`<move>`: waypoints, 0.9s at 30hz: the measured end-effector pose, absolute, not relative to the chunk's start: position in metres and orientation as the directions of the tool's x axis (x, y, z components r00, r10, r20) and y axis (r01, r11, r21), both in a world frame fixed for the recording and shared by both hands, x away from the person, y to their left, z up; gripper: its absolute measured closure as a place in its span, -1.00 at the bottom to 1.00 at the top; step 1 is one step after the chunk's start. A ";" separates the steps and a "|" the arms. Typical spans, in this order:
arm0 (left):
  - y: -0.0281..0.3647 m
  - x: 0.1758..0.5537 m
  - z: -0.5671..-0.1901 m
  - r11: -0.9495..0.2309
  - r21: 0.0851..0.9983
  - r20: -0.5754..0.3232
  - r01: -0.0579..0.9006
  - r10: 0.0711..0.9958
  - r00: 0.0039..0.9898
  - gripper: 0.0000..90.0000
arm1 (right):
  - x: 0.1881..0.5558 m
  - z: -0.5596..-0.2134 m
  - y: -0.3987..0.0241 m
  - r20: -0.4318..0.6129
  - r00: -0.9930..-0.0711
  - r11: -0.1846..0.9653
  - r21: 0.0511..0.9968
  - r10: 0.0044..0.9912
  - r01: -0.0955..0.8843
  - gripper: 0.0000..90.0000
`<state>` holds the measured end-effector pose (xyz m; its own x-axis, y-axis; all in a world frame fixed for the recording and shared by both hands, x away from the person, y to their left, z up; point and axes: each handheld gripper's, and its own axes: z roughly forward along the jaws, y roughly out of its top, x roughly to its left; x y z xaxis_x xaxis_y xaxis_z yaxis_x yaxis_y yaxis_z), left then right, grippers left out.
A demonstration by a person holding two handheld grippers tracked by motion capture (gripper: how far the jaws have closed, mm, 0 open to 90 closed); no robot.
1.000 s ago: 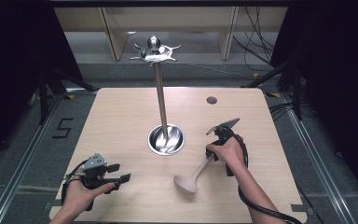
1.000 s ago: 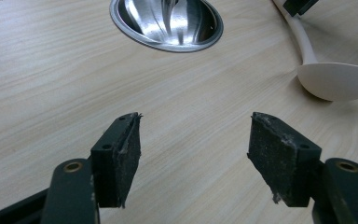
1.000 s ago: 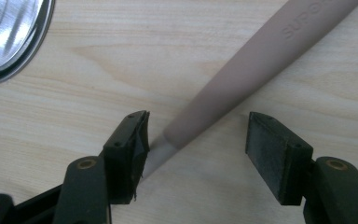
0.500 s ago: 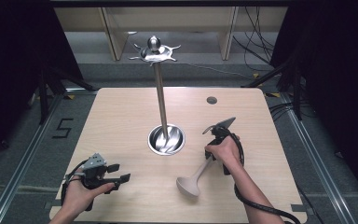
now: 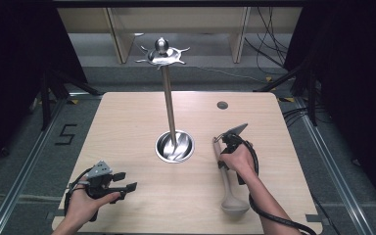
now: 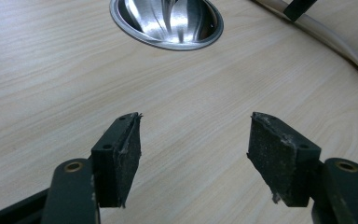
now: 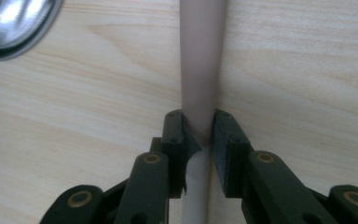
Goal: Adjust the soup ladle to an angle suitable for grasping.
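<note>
My right hand-held gripper has just been closing, and its pads now clamp the handle of the beige ladle, which lies flat on the counter with its bowl end trailing back toward me. So I judge the grasp made; the lift is still to come, and probably hanging it on the steel stand up and to the left of that gripper. My left hand-held gripper waits with jaws apart, holding nothing, the stand's base just ahead of it.
</note>
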<state>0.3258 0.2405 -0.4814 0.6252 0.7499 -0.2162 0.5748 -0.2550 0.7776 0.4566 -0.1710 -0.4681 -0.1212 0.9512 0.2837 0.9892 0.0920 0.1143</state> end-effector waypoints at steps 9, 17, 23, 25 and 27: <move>0.239 0.325 -0.482 -0.227 0.788 -0.233 0.572 0.750 0.619 -0.24 | 0.439 -0.450 -0.187 0.398 -0.211 0.127 0.227 0.893 0.966 0.70; 0.237 0.325 -0.482 -0.228 0.786 -0.240 0.575 0.744 0.624 -0.24 | 0.416 -0.434 -0.211 0.414 -0.426 0.203 0.481 0.804 0.853 0.70; 0.237 0.325 -0.482 -0.224 0.790 -0.238 0.571 0.746 0.622 -0.24 | 0.401 -0.427 -0.221 0.400 -0.532 0.236 0.588 0.746 0.773 0.70; 0.237 0.325 -0.482 -0.223 0.794 -0.237 0.565 0.742 0.626 -0.24 | 0.394 -0.423 -0.222 0.414 -0.545 0.221 0.611 0.729 0.760 0.70; 0.237 0.325 -0.482 -0.218 0.797 -0.235 0.562 0.746 0.623 -0.24 | 0.390 -0.421 -0.226 0.376 -0.599 0.243 0.666 0.707 0.705 0.70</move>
<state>0.3248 0.2365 -0.4817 0.6233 0.7457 -0.2354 0.5624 -0.2184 0.7975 0.3903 -0.2259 -0.4215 -0.5986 0.7074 0.3759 0.7051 0.2426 0.6663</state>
